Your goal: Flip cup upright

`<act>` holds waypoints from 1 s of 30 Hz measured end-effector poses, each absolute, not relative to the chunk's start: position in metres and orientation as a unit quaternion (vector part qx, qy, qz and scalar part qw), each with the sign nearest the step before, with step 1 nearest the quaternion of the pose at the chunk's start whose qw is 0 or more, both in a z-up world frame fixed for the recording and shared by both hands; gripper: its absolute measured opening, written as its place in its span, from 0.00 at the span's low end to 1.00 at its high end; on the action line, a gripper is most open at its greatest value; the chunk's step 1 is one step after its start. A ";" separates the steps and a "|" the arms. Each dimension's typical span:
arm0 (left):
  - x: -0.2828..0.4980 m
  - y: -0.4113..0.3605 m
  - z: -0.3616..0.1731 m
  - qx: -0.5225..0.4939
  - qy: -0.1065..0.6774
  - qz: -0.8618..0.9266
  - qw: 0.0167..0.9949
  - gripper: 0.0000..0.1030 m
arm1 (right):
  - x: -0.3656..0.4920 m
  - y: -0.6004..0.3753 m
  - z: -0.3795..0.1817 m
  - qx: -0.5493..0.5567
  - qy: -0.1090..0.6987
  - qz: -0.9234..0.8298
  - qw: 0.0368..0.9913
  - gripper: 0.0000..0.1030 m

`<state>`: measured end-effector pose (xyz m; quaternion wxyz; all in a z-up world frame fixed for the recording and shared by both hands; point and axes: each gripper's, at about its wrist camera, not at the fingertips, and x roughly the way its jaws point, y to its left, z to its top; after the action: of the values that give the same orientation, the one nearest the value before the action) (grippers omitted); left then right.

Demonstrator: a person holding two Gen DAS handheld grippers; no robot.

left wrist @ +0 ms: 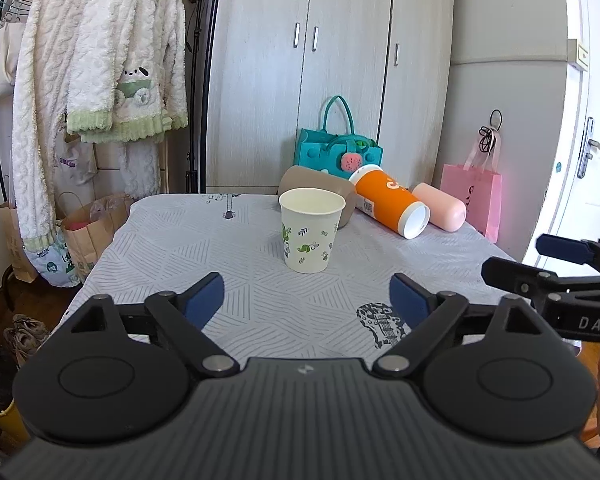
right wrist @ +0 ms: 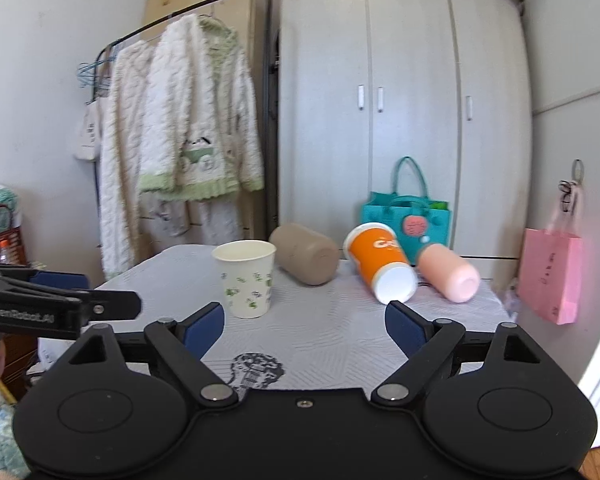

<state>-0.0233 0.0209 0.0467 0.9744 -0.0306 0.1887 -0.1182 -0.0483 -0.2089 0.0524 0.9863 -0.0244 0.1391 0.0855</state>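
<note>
with both the left gripper (left wrist: 305, 298) and right gripper (right wrist: 305, 325) jaws wide and empty, we'd pinch the light, crushable orange cup (right wrist: 381, 265), lying far right, gently mid-body.

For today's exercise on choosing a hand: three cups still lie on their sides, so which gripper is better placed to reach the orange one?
Probably the right gripper: the orange cup lies just beyond its open jaws; the left gripper faces the upright paper cup.

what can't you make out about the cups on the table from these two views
- Tan cup, left wrist view: mouth hidden behind the paper cup.
- Orange cup, right wrist view: lettering runs round the side, unreadable.
- Pink cup, both views: mouth end faces away.
- Table: near edge hidden by the grippers.
</note>
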 end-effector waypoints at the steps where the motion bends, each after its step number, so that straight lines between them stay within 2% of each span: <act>1: -0.024 0.021 0.046 -0.031 0.186 -0.118 0.975 0.91 | -0.048 -0.209 0.051 -0.026 0.138 0.079 0.987 0.92; 3: -0.026 0.020 0.045 -0.027 0.180 -0.117 0.976 0.96 | -0.049 -0.209 0.048 -0.027 0.137 0.066 0.988 1.00; 4: -0.027 0.019 0.043 -0.025 0.176 -0.114 0.977 1.00 | -0.049 -0.208 0.045 -0.029 0.134 0.059 0.989 1.00; 30: -0.022 0.016 0.010 -0.030 0.178 -0.087 0.980 1.00 | -0.052 -0.203 0.009 -0.007 0.125 -0.001 0.992 1.00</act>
<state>-0.0224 0.0163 0.0098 0.9797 -0.0298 0.1781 -0.0867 -0.0519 -0.2029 0.0090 0.9922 -0.0065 0.1246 -0.0012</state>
